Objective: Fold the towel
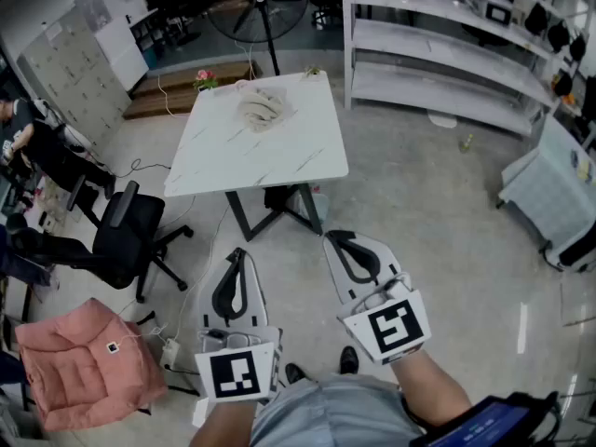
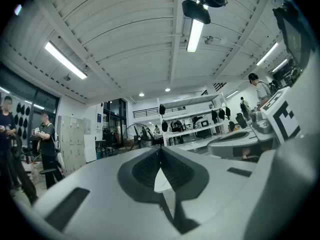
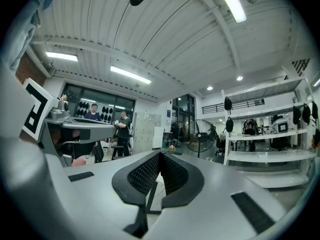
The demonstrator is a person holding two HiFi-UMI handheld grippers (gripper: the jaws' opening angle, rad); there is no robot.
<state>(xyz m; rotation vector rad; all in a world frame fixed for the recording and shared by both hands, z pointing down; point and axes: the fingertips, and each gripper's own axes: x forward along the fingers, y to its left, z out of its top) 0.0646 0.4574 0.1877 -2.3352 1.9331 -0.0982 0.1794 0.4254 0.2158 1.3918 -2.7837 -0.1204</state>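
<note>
We hold the left gripper [image 1: 232, 291] and right gripper [image 1: 352, 255] closed and empty, low in the frame. The towel [image 1: 262, 110] lies crumpled on the table [image 1: 307, 156], upper center, well apart. Approaching closed, we could shove it aside.

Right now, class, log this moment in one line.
towel: crumpled on table | left hand-held gripper: shut, empty | right hand-held gripper: shut, empty | fold: unstarted

Blk office chair [image 1: 126, 236] left of marble table [image 1: 233, 156], pink cushion [image 1: 84, 366] btm left, white shelving [image 1: 438, 49] top right, fan [image 1: 259, 3] behind
</note>
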